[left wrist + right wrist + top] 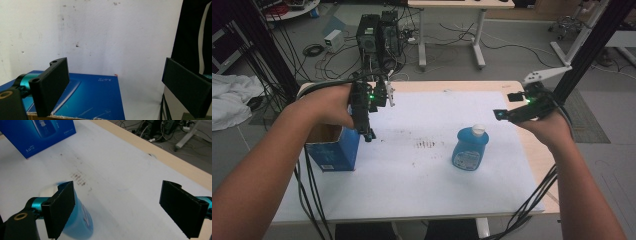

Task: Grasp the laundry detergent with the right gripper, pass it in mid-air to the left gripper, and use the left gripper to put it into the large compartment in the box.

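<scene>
A: While the high view is up: left gripper [368,131] sits left of centre, held by a hand coming from the lower left, pointing down over the blue box [333,150]. What do its jaws show?

B: From the left gripper view, jaws spread wide, one at lower left of frame, the other at far right. Nothing between them but the white table cover [120,45]. Top face of the blue box [90,100] lies along the bottom edge, just beneath the left-side jaw. Cannot tell whether jaw and box touch.

A: Noted. Box stands upright at the left edge of the white cover [412,180], open top, cardboard inside visible. Right gripper [504,115]?

B: Right of centre in the high view, upper half, held in a hand from the lower right, pointing toward frame left. Jaws in the right gripper view also wide apart, gripping nothing.

A: And the bottle?

B: Blue bottle [469,147] with a white cap stands upright on the cover, centre-right of the high view, below and left of the right gripper, apart from it. In the right gripper view the bottle [80,222] shows blurred at lower left, partly behind the left-side jaw, not between the two.

A: Other marks?

B: Brown smudges [426,144] on the cover between box and bottle. Box well apart from bottle.
</scene>
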A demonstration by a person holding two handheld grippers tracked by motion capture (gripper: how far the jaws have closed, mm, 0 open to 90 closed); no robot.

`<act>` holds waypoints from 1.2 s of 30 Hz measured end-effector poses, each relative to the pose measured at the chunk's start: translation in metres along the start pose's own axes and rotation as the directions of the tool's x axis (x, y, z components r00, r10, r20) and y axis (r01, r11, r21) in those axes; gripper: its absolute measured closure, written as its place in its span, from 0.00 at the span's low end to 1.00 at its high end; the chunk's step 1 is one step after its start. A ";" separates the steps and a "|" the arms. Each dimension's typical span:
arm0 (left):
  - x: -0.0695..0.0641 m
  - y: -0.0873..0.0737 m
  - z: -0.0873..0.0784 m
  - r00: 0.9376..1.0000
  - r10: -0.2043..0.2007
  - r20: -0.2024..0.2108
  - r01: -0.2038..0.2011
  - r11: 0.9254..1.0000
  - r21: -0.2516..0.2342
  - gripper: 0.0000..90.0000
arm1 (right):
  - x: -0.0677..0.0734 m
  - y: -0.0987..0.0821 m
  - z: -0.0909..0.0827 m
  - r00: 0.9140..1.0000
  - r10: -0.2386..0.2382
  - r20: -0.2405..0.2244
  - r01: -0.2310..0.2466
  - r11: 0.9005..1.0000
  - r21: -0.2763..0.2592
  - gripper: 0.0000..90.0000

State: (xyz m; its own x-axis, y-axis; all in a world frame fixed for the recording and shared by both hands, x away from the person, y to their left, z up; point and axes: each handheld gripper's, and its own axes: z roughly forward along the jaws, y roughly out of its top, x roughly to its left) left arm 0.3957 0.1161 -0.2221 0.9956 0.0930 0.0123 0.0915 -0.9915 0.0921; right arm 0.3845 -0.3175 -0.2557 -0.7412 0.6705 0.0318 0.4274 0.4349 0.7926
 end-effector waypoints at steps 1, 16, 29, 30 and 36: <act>0.000 0.000 0.000 1.000 -0.002 -0.002 0.002 1.000 -0.002 0.08 | -0.002 -0.008 -0.005 1.000 0.003 0.006 -0.003 1.000 0.002 0.14; -0.007 0.003 0.002 1.000 0.008 -0.003 -0.008 1.000 0.011 0.08 | 0.019 -0.106 -0.010 0.996 -0.043 -0.080 0.045 0.999 0.029 0.14; -0.009 -0.002 0.003 1.000 0.006 -0.004 -0.006 1.000 0.004 0.08 | 0.042 -0.106 0.061 0.980 -0.082 -0.184 0.090 0.995 0.036 0.14; -0.009 -0.002 0.004 1.000 0.007 -0.004 -0.007 1.000 0.004 0.08 | 0.043 -0.105 0.065 0.979 -0.085 -0.187 0.092 0.995 0.034 0.14; -0.009 -0.007 0.005 1.000 0.001 -0.002 -0.001 1.000 -0.001 0.08 | 0.046 -0.099 0.083 0.976 -0.092 -0.198 0.100 0.994 0.032 0.14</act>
State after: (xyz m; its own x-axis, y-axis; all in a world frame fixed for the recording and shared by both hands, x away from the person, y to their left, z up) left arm 0.3865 0.1222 -0.2279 0.9957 0.0919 0.0148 0.0902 -0.9916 0.0926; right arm 0.3515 -0.2796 -0.3833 -0.8650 0.4956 0.0784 0.3674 0.5191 0.7717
